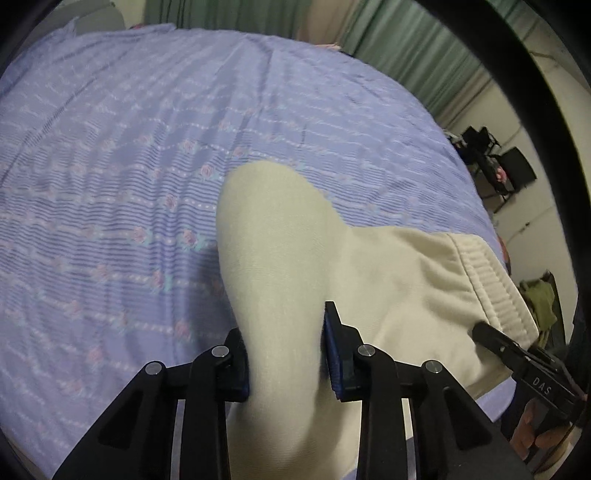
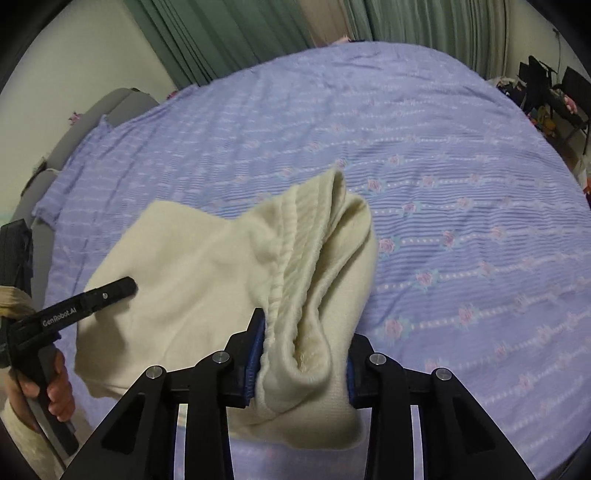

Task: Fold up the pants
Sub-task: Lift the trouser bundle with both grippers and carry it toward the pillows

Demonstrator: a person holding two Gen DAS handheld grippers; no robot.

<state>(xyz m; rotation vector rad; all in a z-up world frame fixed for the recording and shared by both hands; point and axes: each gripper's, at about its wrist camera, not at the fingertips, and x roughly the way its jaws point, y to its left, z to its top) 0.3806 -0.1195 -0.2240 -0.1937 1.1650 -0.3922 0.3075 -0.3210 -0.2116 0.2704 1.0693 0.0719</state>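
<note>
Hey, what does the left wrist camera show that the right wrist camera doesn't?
Only the left wrist view: the left gripper clamped on a smooth fold of the cream pants, and the right gripper seen from the side.
Only the right wrist view: the right gripper shut on the bunched ribbed waistband, a grey headboard, and the hand holding the left gripper.
Both: the purple floral bedspread, green curtains.
</note>
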